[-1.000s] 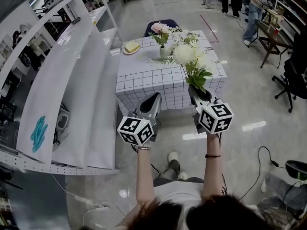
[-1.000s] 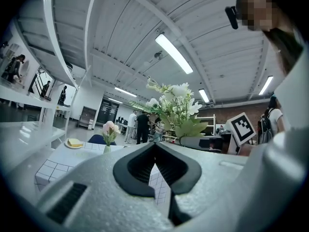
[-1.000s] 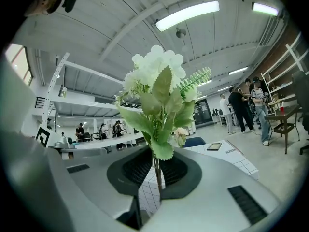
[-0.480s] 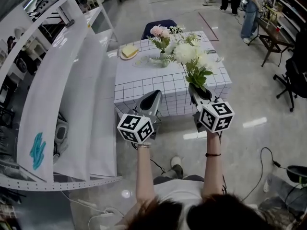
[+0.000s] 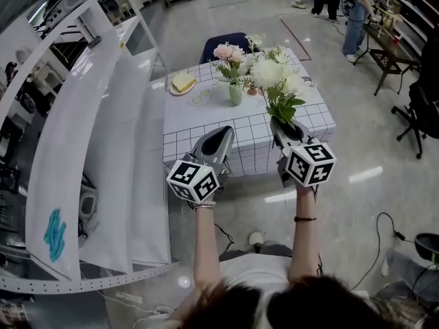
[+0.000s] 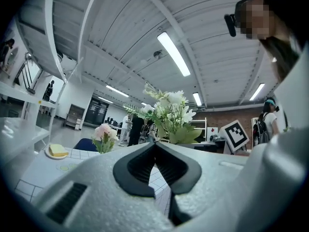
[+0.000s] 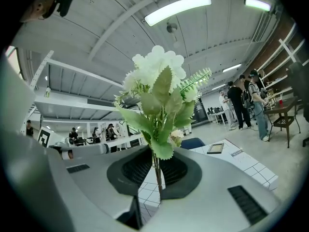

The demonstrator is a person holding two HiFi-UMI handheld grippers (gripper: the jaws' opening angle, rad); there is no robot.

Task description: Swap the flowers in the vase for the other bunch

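White artificial bunch with green leaves (image 5: 276, 82): thin stem pinched in your right gripper's (image 5: 286, 127) fingers. It looks top-heavy and may swivel or slip. Pink flowers (image 5: 230, 52) fill the pale green vase (image 5: 235, 93) at its 10 o'clock on the grid-cloth counter (image 5: 206, 123) (not yet emptied). Your left gripper (image 5: 221, 136): fingers closed, empty.

The table (image 5: 199, 125) is covered in white, ruled with a black grid. Pink is seen on the flowers (image 5: 228, 52), pale green on the vase (image 5: 235, 93), and white with green leaves on the bunch (image 5: 274, 77). The left gripper (image 5: 221, 134) and right gripper (image 5: 280, 125) are finished in grey, with black-and-white patterned cubes.
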